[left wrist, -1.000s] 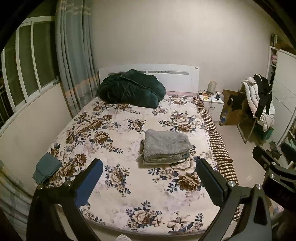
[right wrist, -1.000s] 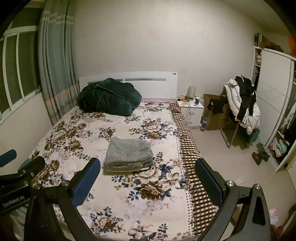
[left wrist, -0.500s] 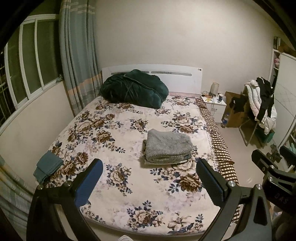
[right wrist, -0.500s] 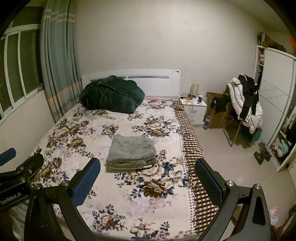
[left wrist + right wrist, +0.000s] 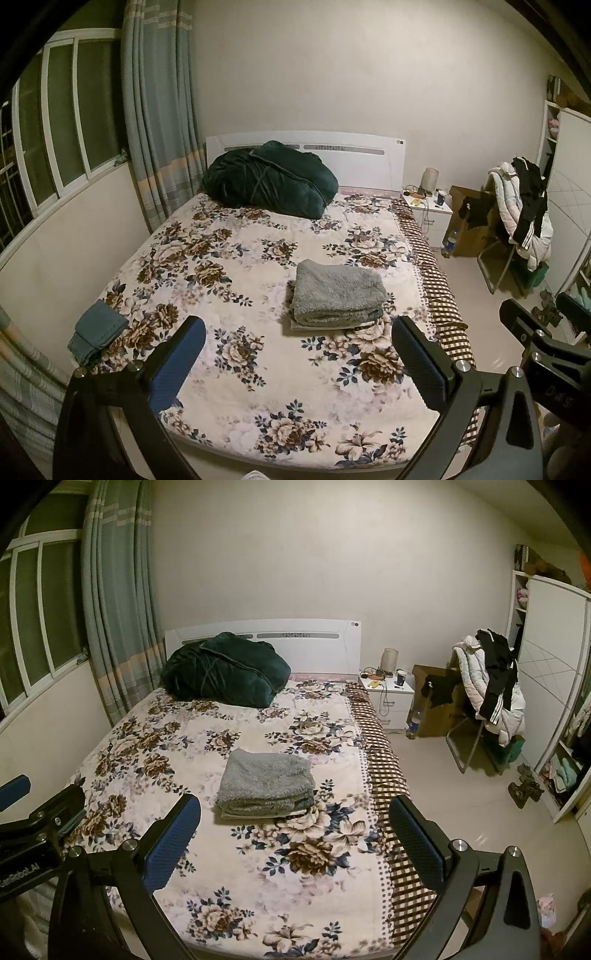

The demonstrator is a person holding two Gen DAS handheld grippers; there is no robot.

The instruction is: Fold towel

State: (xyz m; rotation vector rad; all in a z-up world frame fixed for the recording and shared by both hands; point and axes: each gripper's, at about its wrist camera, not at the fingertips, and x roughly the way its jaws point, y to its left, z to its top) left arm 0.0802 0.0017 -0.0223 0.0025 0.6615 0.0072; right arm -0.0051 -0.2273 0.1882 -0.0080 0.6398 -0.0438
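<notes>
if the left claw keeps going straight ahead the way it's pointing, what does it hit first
Probably the floral bedspread, just left of the folded grey towel. The open left claw hangs empty near the foot of the bed and aims slightly downward, though depth is hard to judge through the fisheye.

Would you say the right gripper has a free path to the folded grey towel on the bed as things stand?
Probably yes: the right gripper hangs open over the bed's foot, and only bare floral bedspread lies between it and the grey towel.
</notes>
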